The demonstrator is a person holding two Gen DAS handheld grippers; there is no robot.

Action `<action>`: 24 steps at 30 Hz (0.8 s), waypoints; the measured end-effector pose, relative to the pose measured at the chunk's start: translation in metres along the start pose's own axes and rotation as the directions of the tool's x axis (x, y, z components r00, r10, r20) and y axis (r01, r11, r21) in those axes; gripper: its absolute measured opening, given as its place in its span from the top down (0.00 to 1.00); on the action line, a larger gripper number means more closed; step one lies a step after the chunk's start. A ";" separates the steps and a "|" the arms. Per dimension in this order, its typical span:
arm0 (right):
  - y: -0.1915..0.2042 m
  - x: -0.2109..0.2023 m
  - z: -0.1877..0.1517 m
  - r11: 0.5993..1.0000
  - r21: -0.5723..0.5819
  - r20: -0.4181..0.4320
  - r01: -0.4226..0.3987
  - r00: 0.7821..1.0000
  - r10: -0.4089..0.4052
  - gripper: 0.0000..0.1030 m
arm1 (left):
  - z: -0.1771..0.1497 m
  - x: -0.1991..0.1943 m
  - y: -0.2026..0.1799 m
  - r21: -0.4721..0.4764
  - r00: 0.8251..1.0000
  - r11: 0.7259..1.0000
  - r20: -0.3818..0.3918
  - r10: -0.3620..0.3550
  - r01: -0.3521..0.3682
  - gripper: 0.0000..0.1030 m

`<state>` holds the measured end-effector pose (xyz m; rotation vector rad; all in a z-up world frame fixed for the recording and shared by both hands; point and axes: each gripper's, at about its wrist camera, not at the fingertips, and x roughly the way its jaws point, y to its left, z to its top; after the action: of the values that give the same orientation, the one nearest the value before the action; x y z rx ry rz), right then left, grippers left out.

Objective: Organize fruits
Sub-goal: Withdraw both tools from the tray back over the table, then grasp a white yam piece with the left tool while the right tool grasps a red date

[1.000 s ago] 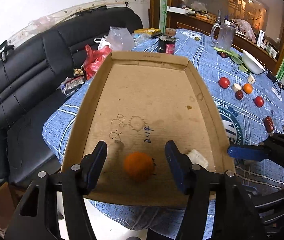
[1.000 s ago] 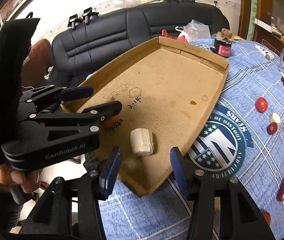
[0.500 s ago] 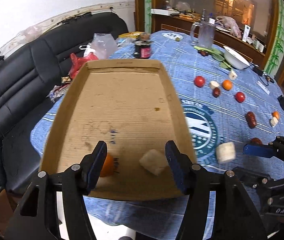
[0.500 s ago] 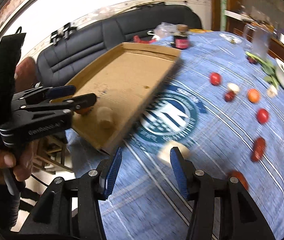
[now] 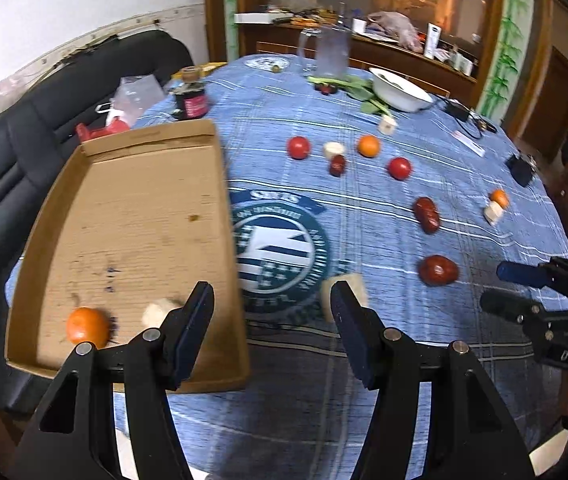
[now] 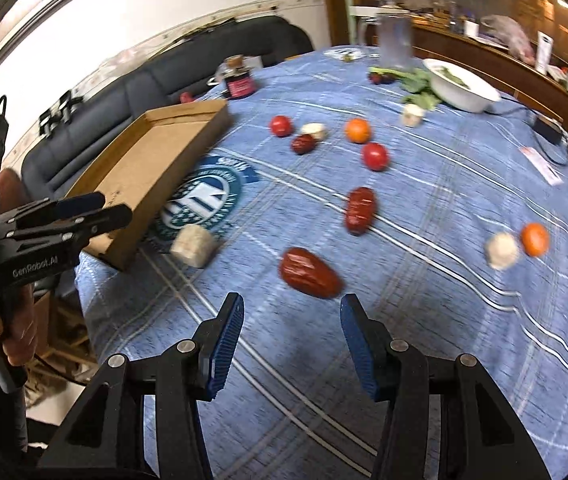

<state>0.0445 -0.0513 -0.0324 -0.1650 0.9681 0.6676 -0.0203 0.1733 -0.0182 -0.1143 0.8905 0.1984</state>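
A cardboard tray [image 5: 131,208] lies at the table's left edge and holds an orange [image 5: 87,327] and a pale chunk [image 5: 157,312]. My left gripper [image 5: 271,328] is open and empty over the table just right of the tray's near corner; another pale chunk [image 5: 344,288] lies by its right finger. My right gripper [image 6: 290,340] is open and empty, just short of a dark red date [image 6: 310,272]. Tomatoes [image 6: 374,156], oranges [image 6: 358,130], dates [image 6: 360,210] and pale chunks [image 6: 502,250] are scattered on the blue cloth.
A white bowl [image 5: 398,89] with greens, a glass jug [image 5: 330,50], a dark jar [image 5: 191,100] and cables stand at the far side. A black sofa [image 5: 11,152] is left of the table. The tray [image 6: 151,168] overhangs the table's edge.
Both grippers have swung right, away from the tray and towards the scattered fruit. The orange and pale chunk stay in the tray.
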 end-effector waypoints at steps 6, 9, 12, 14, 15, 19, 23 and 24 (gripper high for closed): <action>-0.013 -0.005 -0.003 1.000 0.026 0.012 0.007 1.000 -0.007 0.49 | -0.003 0.004 -0.022 0.037 0.999 0.999 -0.021 -0.029 0.030 0.42; -0.013 -0.003 -0.004 1.000 0.026 0.013 0.004 1.000 -0.005 0.50 | -0.005 0.007 -0.027 0.049 0.999 0.998 -0.033 -0.039 0.041 0.42; -0.013 0.000 -0.004 1.000 0.026 0.008 -0.001 1.000 0.001 0.49 | -0.006 0.011 -0.031 0.053 0.998 0.997 -0.048 -0.045 0.047 0.42; -0.012 0.002 -0.004 1.000 0.026 0.004 -0.004 1.000 0.004 0.50 | -0.007 0.015 -0.032 0.051 0.997 0.997 -0.059 -0.049 0.052 0.42; -0.013 0.003 -0.003 1.000 0.026 0.003 -0.005 1.000 0.005 0.50 | -0.008 0.017 -0.032 0.050 0.996 0.997 -0.066 -0.053 0.056 0.42; -0.012 0.009 -0.002 1.000 0.023 -0.006 -0.008 1.000 0.009 0.50 | -0.010 0.024 -0.035 0.053 0.995 0.997 -0.086 -0.058 0.063 0.42; -0.010 0.017 0.001 1.000 0.019 -0.017 -0.011 1.000 0.011 0.50 | -0.011 0.032 -0.036 0.052 0.993 0.996 -0.102 -0.064 0.070 0.42; -0.011 0.018 0.002 1.000 0.017 -0.019 -0.011 1.000 0.011 0.50 | -0.012 0.034 -0.036 0.051 0.992 0.996 -0.106 -0.065 0.071 0.42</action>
<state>0.0588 -0.0511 -0.0477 -0.1519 0.9930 0.6687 -0.0003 0.1405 -0.0515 -0.1050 0.9941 0.1055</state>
